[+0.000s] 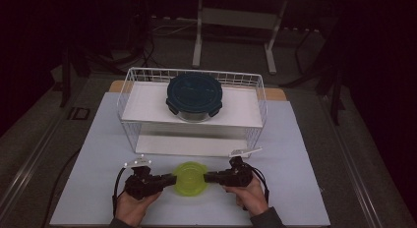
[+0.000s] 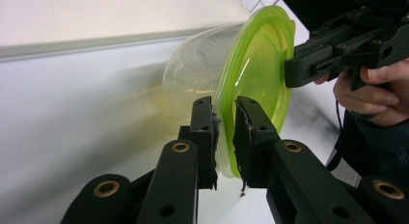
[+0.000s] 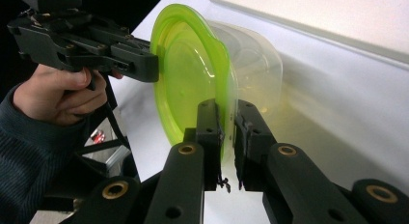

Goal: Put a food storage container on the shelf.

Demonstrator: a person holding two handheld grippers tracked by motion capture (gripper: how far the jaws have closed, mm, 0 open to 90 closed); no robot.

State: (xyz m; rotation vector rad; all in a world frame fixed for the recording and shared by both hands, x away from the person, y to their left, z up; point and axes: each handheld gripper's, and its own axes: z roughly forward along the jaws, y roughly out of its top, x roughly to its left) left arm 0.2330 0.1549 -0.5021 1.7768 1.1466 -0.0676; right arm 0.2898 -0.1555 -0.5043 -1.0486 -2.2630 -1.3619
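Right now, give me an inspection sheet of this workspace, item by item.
Surface: white table, bare around the work.
Job's things: clear container with a green lid at the near edge, between both grippers.
Clutter: white wire basket on its side, holding a glass container with a dark blue clip lid on its shelf.
Grippers: left gripper and right gripper each have their jaws pinching opposite edges of the lid's rim.
Cables: a black cable loops from the left gripper; more lie on the floor beyond.
Surroundings: dark room, a white table frame behind.
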